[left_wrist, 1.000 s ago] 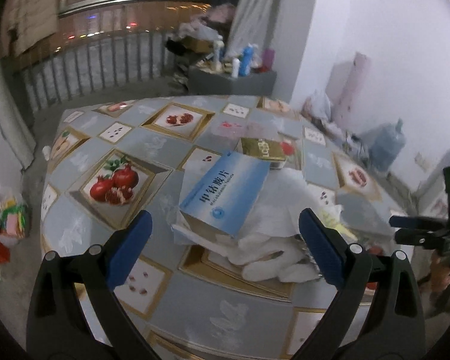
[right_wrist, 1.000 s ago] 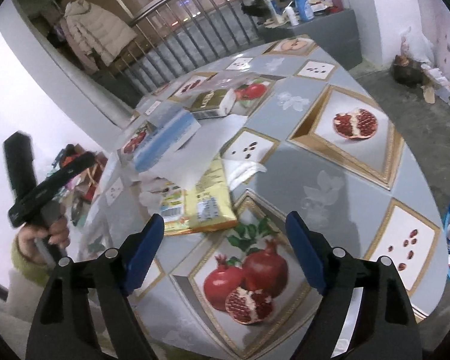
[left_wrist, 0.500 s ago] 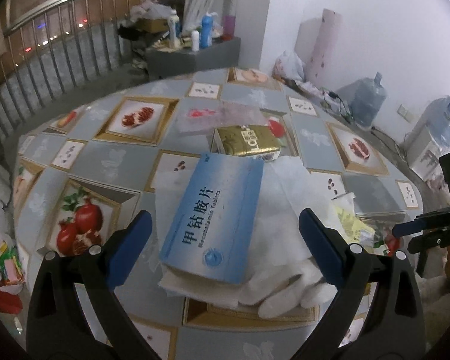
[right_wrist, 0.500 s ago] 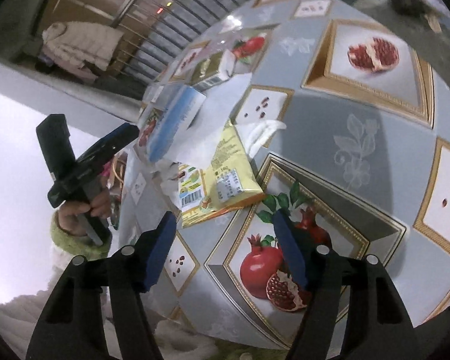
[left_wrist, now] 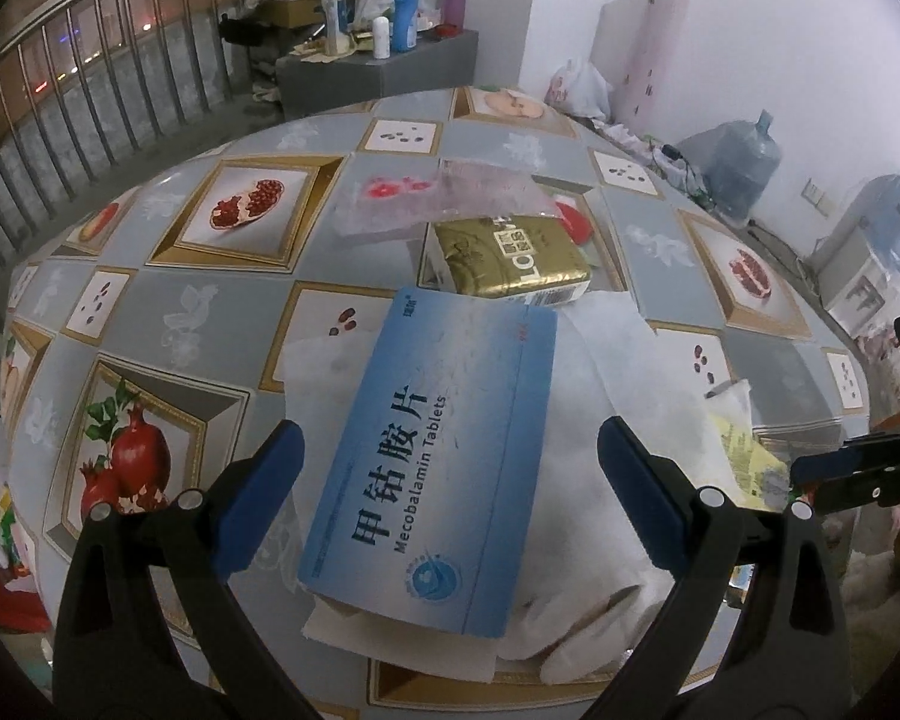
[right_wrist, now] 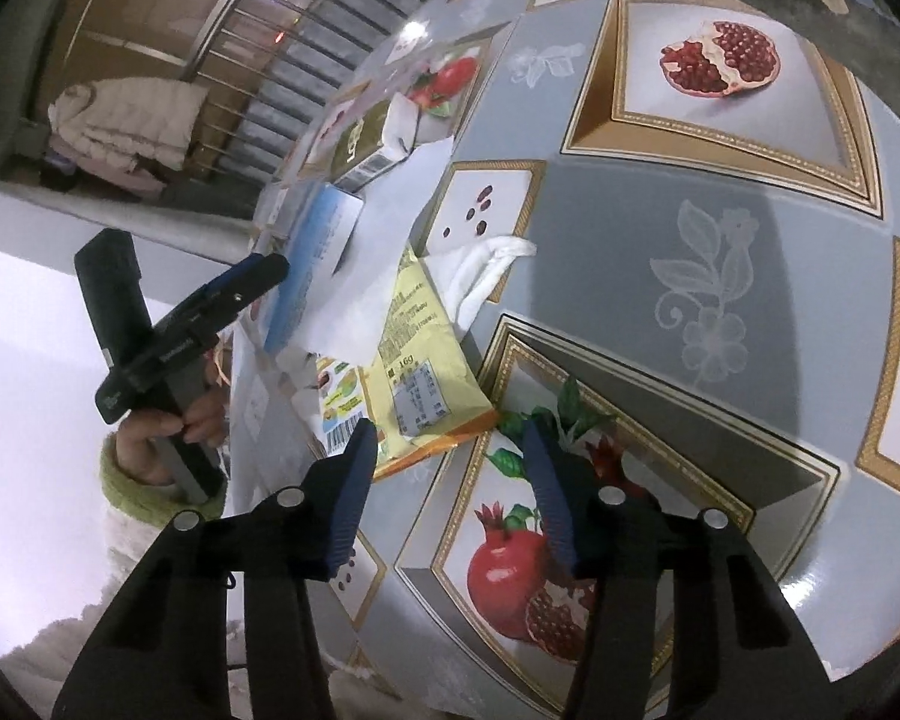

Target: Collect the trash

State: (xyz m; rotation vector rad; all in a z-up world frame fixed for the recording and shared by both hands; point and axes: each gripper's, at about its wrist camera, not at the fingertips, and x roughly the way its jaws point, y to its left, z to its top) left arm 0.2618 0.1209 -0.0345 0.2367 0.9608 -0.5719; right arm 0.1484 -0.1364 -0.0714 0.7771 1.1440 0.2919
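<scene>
Closer now, both open claws (left_wrist: 447, 495) (right_wrist: 447, 489) flank blue box (left_wrist: 432, 450), yellow packet (right_wrist: 417, 354).

The flat blue cardboard tablet box (left_wrist: 435, 456) lies between the left gripper's (left_wrist: 447, 498) spread jaws, on crumpled white tissue (left_wrist: 624, 420). A gold foil carton (left_wrist: 510, 261) blocks the far end. Bare grey patterned tablecloth (left_wrist: 168, 312) flanks its left side.

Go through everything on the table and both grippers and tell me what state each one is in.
Left gripper: open, jaws either side of the blue box, not gripping.
Right gripper: open, empty, near the wrapper's corner.
Blue Mecobalamin tablet box: closed, lying tilted on white tissue paper.
Gold box: lying on its side.
Yellow snack wrapper: flattened.
Clear plastic wrapper: crumpled.
</scene>
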